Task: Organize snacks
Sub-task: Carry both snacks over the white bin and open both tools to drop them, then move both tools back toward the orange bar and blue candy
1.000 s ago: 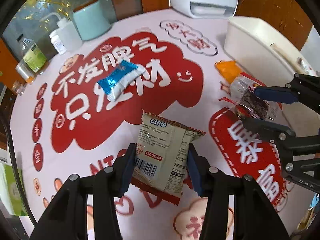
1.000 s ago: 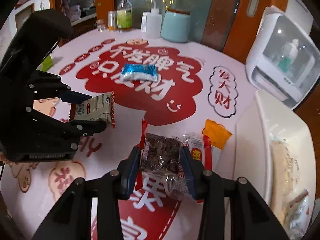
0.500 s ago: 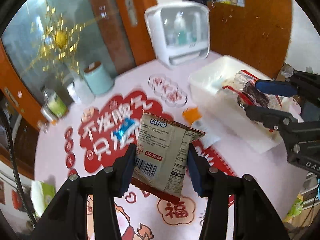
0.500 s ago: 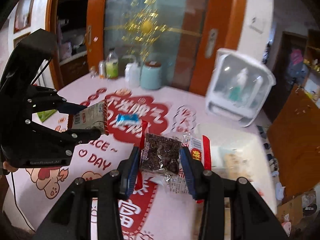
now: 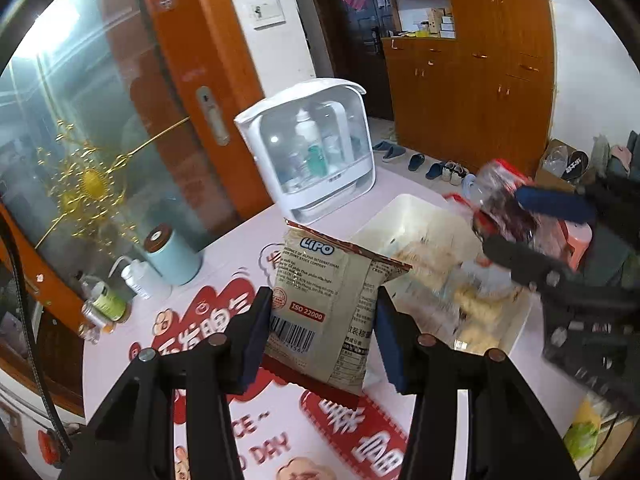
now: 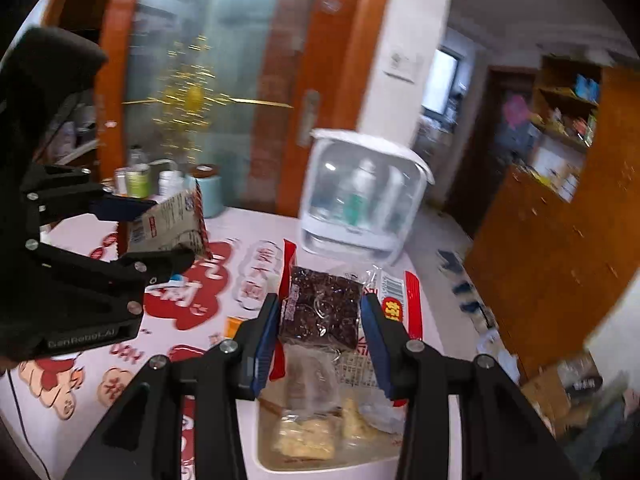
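My left gripper (image 5: 320,312) is shut on a beige LiPO snack packet (image 5: 328,296) and holds it in the air above the table. In the right wrist view the same left gripper (image 6: 160,232) and its beige packet (image 6: 172,224) hang at the left. My right gripper (image 6: 320,316) is shut on a clear, red-edged packet of dark snack (image 6: 320,308), right above the white bin (image 6: 320,466). In the left wrist view the right gripper (image 5: 532,224) holds that packet (image 5: 504,204) over the white bin (image 5: 404,208), which has several snacks inside.
A white cabinet with bottles inside (image 5: 312,152) stands at the back of the table. A teal canister (image 5: 172,256), a squeeze bottle (image 5: 138,280) and small jars (image 5: 104,304) line the back left. An orange packet (image 6: 234,326) lies on the red-and-pink tablecloth (image 5: 224,320).
Both grippers have risen high off the table with their packets and swung toward the white bin. The blue packet has dropped out of the left wrist view.
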`<action>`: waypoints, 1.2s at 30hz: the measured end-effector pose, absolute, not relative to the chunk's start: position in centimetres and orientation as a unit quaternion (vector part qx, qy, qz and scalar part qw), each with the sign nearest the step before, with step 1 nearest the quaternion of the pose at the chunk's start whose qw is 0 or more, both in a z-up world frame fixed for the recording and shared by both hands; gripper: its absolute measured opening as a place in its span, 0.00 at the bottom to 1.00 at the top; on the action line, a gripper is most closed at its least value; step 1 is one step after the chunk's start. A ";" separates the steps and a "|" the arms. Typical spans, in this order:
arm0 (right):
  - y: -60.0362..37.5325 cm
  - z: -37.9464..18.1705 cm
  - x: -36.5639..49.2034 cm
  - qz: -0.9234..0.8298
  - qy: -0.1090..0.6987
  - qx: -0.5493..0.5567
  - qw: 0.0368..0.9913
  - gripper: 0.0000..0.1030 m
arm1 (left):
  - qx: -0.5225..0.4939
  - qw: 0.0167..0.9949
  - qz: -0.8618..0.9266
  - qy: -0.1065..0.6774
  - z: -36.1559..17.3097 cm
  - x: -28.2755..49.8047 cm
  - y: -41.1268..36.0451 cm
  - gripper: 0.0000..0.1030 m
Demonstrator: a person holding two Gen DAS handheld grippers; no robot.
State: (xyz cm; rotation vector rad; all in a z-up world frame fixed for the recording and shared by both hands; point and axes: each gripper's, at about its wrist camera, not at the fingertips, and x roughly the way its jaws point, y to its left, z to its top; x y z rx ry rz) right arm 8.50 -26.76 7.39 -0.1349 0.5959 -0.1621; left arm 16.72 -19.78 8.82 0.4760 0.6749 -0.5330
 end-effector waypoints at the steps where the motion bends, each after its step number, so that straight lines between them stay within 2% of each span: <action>1: -27.6 6.9 9.0 -0.090 0.301 -0.059 0.948 0.41 | 0.228 0.881 -0.254 0.328 8.5 17.2 -20.7 0.46; 8: -33.6 3.1 13.0 -0.139 0.343 0.008 0.929 0.41 | 0.211 0.867 -0.238 0.383 3.9 22.9 -26.8 0.46; 15: -36.4 -1.9 16.4 -0.159 0.391 0.040 0.906 0.43 | 0.166 0.843 -0.260 0.441 -1.3 26.6 -29.0 0.49; 18: -36.6 -3.5 17.0 -0.161 0.408 0.049 0.897 0.49 | 0.152 0.829 -0.259 0.471 -3.4 27.5 -29.2 0.83; 19: -36.6 -3.9 17.1 -0.168 0.412 0.049 0.894 0.53 | 0.150 0.831 -0.256 0.471 -3.7 27.6 -29.0 0.85; 26: -34.8 -3.5 16.6 -0.173 0.404 0.016 0.898 0.56 | 0.122 0.827 -0.250 0.489 -4.8 28.6 -26.9 0.85; 36: -30.7 -1.5 15.3 -0.140 0.391 0.001 0.910 0.56 | 0.151 0.844 -0.230 0.461 -2.9 27.1 -22.3 0.85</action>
